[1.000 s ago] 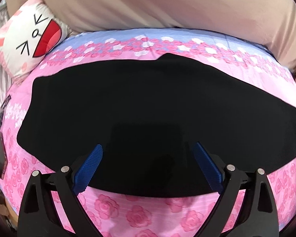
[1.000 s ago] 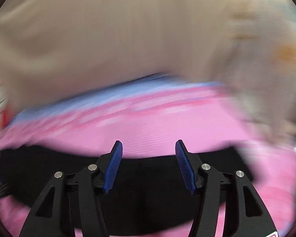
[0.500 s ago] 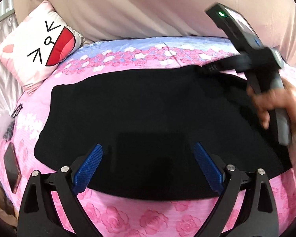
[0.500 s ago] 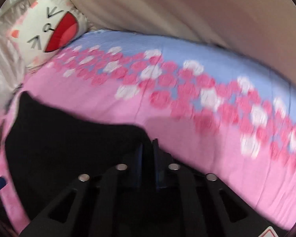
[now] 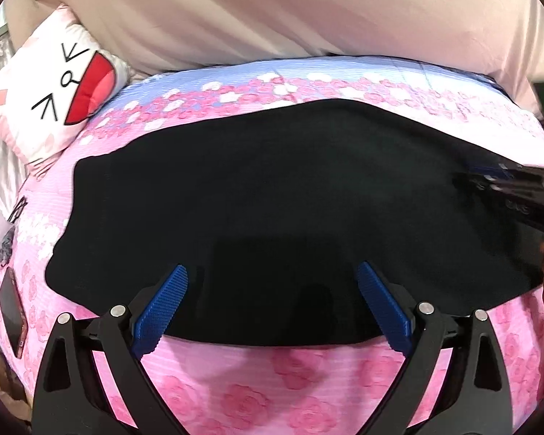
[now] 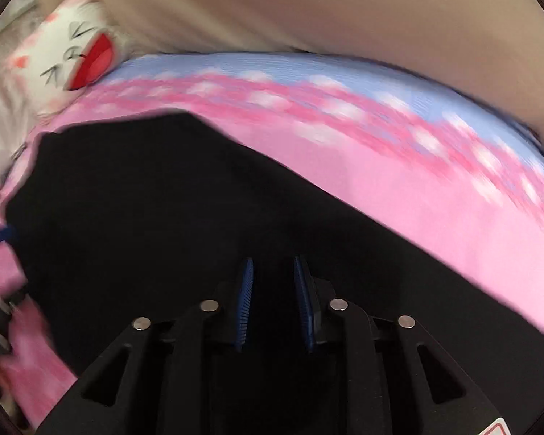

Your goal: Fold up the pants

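While the left gripper (image 5: pixel 272 304) gapes over the black pants (image 5: pixel 272 199), the right gripper (image 6: pixel 273 301) stands narrowly parted, empty.

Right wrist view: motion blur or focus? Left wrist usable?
Right wrist: motion smear across the bedsheet flowers and cat pillow; right gripper itself sharp. Left wrist: sharp, strong fisheye bend; black pants show almost no texture; left gripper casts a soft shadow on them.

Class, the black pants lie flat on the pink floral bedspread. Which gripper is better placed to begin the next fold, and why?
Probably the right gripper: its fingers are close together, low over the pants. The left gripper is wide open at the near edge.
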`<action>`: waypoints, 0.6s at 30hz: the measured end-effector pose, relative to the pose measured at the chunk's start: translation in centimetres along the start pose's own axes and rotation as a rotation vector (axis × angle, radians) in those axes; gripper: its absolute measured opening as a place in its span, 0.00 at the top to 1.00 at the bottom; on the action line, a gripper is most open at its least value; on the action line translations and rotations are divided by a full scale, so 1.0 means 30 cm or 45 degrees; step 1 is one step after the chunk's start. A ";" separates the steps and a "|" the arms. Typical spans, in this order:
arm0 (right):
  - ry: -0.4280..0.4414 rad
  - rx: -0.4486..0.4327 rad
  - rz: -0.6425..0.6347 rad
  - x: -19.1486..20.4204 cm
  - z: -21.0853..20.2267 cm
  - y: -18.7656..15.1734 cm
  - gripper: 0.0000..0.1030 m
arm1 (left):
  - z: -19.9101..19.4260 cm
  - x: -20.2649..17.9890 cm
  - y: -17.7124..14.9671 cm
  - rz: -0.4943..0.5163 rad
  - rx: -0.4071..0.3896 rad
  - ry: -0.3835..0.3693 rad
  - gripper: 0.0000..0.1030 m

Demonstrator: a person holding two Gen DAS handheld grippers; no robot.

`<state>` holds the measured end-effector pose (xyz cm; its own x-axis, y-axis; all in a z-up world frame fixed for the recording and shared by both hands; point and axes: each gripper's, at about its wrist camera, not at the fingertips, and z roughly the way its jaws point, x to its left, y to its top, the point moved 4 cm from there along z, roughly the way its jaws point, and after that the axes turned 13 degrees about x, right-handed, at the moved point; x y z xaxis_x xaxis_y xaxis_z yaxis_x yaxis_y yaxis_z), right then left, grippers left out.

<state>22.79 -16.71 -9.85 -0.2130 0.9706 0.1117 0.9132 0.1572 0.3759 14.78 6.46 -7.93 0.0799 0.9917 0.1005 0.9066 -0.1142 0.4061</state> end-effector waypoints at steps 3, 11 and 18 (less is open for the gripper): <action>-0.055 -0.072 0.263 -0.215 -0.126 -0.111 0.71 | -0.008 -0.062 -0.003 0.034 0.022 -0.020 0.09; -0.179 -0.203 0.673 -0.611 -0.370 -0.513 0.62 | -0.008 -0.205 -0.011 0.104 0.047 -0.004 0.05; -0.174 -0.183 0.683 -0.614 -0.350 -0.600 0.60 | -0.025 -0.085 -0.022 -0.116 0.048 -0.095 0.05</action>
<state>6.63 -39.32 -9.01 0.3228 0.9240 0.2050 0.8229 -0.3810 0.4215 13.66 3.96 -7.77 0.0258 0.9997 -0.0038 0.9262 -0.0224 0.3763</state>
